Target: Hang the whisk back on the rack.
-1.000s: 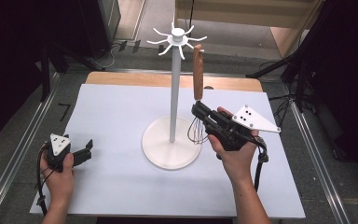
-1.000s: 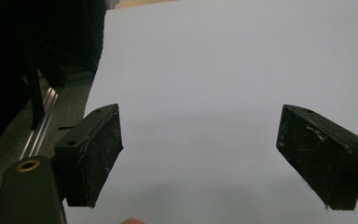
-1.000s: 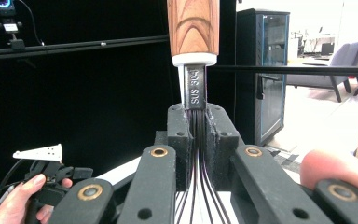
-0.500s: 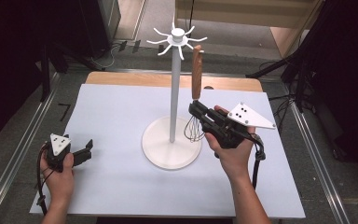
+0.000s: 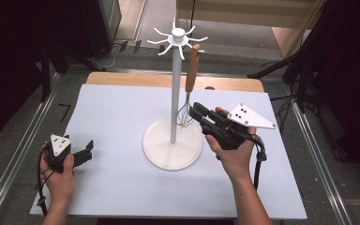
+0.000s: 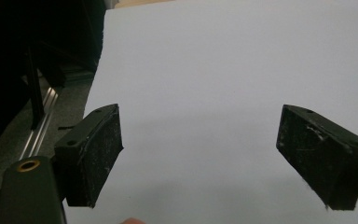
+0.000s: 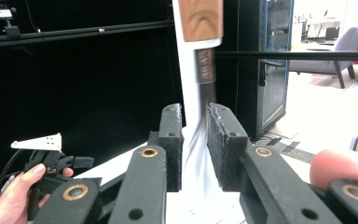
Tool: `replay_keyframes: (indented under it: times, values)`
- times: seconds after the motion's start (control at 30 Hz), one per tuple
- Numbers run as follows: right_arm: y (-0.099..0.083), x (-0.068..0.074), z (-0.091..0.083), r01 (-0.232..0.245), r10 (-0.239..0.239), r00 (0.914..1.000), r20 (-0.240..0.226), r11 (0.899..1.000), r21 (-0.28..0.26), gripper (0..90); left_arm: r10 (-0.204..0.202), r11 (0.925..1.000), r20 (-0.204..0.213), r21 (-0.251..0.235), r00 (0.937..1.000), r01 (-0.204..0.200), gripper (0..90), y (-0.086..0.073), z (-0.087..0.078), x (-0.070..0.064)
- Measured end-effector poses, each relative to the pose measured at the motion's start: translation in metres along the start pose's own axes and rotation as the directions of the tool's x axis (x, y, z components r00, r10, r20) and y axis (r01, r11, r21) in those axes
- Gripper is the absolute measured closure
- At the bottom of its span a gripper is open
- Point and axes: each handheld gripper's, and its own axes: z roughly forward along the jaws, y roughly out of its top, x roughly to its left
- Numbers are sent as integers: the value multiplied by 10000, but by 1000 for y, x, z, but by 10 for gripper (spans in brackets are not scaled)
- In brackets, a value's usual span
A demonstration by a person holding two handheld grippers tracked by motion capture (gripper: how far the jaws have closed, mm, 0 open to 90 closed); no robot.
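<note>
A whisk (image 5: 192, 70) with a wooden handle hangs from a hook of the white stand (image 5: 175, 93), whose round base sits mid-table. My right gripper (image 5: 195, 111) reaches in from the right at the whisk's wire head. In the right gripper view the jaws of the right gripper (image 7: 195, 144) stand close together with the wires of the whisk (image 7: 206, 70) pinched between them, and the white stand (image 7: 182, 56) rises just behind. My left gripper (image 5: 88, 149) rests low at the table's front left, open; in the left gripper view, nothing lies between the left gripper's (image 6: 200, 158) jaws.
The white tabletop (image 5: 112, 117) has free room to the left of and in front of the stand's base (image 5: 159, 154). Metal rails (image 5: 18, 154) run along both sides of the table. The left hand and left gripper (image 7: 74, 162) show far off in the right gripper view.
My right gripper has shifted slightly left and up at the whisk's wires, and the whisk's handle has swung a little left with it. The left gripper has stayed put.
</note>
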Motion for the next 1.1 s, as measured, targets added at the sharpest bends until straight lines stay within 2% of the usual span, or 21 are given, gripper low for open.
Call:
replay_keyframes:
  times: [0.17, 0.2, 0.27, 0.3, 0.37, 0.5, 0.63, 0.7, 0.77, 0.8, 0.83, 0.93, 1.0, 1.1]
  values:
    - [-3, -2, -2, 15, -17, 9998, 210, 10000, 63, 694, -9, 10000, 2, -6, 10000, 9, 150, 0, 0, 0]
    - [-4, -3, -4, 2, -7, 9990, 436, 9999, 109, 613, -12, 10000, -1, -7, 10000, 12, 151, 0, 0, 0]
    - [-5, -4, -6, -27, 14, 9975, 701, 9998, 193, 517, -10, 10000, 1, -4, 10000, 10, 150, 0, 0, 0]
    - [-5, -4, -6, -27, 14, 9975, 701, 9998, 193, 517, -15, 10000, 2, -8, 10000, 15, 150, 0, 0, 0]
    - [-6, -4, -8, -15, -14, 9959, 907, 9995, 316, 445, -9, 10000, -1, -2, 10000, 9, 150, 0, 0, 0]
    - [-10, -5, -12, 272, -341, 9875, 1536, 9985, 466, 335, 5, 10000, 7, -3, 10000, -5, 150, 0, 0, 0]
    - [-15, -10, -15, 358, -491, 9746, 2185, 9973, 644, 247, -2, 10000, 8, -11, 10000, 2, 151, 0, 0, 0]
    - [-17, -12, -16, 357, -529, 9683, 2441, 9966, 747, 241, 45, 10000, 8, 28, 10000, -45, 150, 0, 0, 0]
    - [-19, -14, -17, 363, -546, 9656, 2541, 9964, 763, 244, 32, 10000, 15, 21, 10000, -32, 150, 0, 0, 0]
    - [-22, -17, -18, 372, -583, 9612, 2695, 9959, 825, 243, 11, 10000, 5, 20, 10000, -11, 151, 0, 0, 0]
    - [-22, -17, -18, 372, -583, 9612, 2695, 9959, 825, 243, 11, 10000, 5, 20, 10000, -11, 150, 0, 0, 0]
    - [-27, -22, -20, 331, -608, 9538, 2942, 9946, 981, 235, -4, 10000, 24, 15, 10000, 4, 151, 0, 0, 0]
    - [-31, -27, -23, 286, -625, 9424, 3285, 9938, 1070, 226, -39, 10000, 30, -9, 10000, 39, 150, 0, 0, 1]
    - [-36, -33, -26, 277, -659, 9316, 3573, 9934, 1111, 218, -39, 10000, 34, -2, 10000, 39, 151, 0, 0, 1]
